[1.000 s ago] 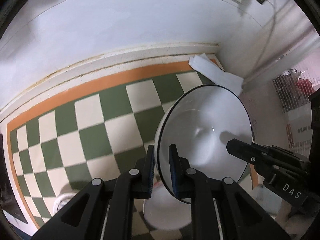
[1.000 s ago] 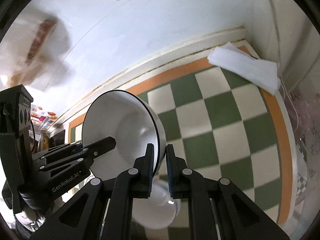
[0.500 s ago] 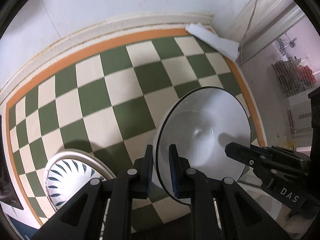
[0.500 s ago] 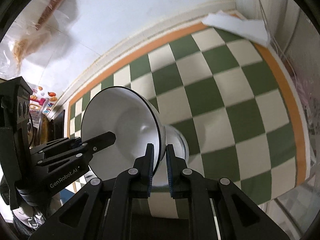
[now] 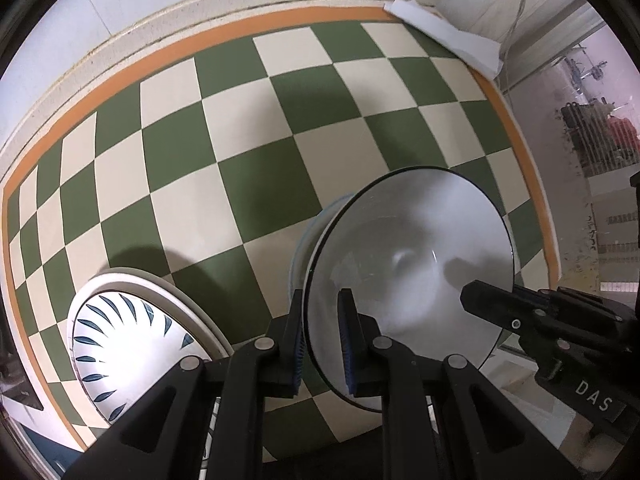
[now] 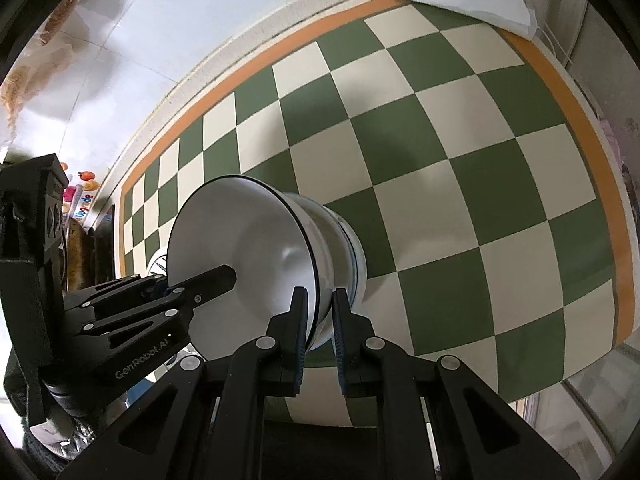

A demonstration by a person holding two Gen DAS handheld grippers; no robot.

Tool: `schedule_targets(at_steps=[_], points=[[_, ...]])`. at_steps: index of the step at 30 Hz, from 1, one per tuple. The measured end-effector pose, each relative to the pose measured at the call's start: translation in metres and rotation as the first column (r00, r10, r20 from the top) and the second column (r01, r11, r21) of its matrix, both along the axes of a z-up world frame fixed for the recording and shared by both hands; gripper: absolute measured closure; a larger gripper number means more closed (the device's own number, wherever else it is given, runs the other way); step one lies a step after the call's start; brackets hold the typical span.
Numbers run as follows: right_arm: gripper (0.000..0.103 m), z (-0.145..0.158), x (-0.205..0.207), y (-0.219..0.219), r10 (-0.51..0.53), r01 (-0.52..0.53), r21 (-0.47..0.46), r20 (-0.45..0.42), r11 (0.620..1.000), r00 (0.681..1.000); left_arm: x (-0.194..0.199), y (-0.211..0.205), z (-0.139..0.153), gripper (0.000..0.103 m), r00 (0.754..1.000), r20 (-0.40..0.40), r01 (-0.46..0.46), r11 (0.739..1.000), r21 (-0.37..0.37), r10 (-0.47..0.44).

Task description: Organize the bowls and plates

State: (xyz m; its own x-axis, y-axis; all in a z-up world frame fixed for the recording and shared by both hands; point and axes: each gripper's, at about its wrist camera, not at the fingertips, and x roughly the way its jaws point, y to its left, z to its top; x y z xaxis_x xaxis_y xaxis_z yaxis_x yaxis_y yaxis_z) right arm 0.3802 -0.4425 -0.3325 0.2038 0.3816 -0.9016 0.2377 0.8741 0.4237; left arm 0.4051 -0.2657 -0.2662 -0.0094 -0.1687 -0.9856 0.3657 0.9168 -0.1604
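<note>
A white bowl with a thin black rim (image 5: 412,264) hangs tilted over the checked tablecloth, held by both grippers on opposite sides of its rim. My left gripper (image 5: 322,344) is shut on the near rim in the left wrist view; it also shows as a black finger (image 6: 200,284) inside the bowl (image 6: 248,256). My right gripper (image 6: 320,340) is shut on the other side of the rim, reaching in from the right as well (image 5: 500,312). Right beneath the held bowl sits a second pale bowl (image 6: 350,256), mostly hidden (image 5: 302,248); I cannot tell if they touch.
A white plate with blue leaf marks (image 5: 120,344) lies at the lower left, close to the bowls. A folded white cloth (image 5: 444,36) rests in the far right corner by the wall. Green and cream tablecloth (image 6: 460,184) stretches open behind the bowls; its orange border marks the edges.
Both grippers have come down and across with the bowl still gripped. The tablecloth looks closer, the leaf-patterned plate has come into view, and the lower bowl now sits right under the held one.
</note>
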Motion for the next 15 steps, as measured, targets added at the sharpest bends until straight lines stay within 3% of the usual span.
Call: schedule_targets(at_steps=[15], points=[[0.089,-0.016,0.001,-0.004,-0.018,0.019,0.026,-0.039,0.999,0.999,0.002,-0.004,-0.010,0.088,1.000,-0.008,0.010,0.999,0.030,-0.010]])
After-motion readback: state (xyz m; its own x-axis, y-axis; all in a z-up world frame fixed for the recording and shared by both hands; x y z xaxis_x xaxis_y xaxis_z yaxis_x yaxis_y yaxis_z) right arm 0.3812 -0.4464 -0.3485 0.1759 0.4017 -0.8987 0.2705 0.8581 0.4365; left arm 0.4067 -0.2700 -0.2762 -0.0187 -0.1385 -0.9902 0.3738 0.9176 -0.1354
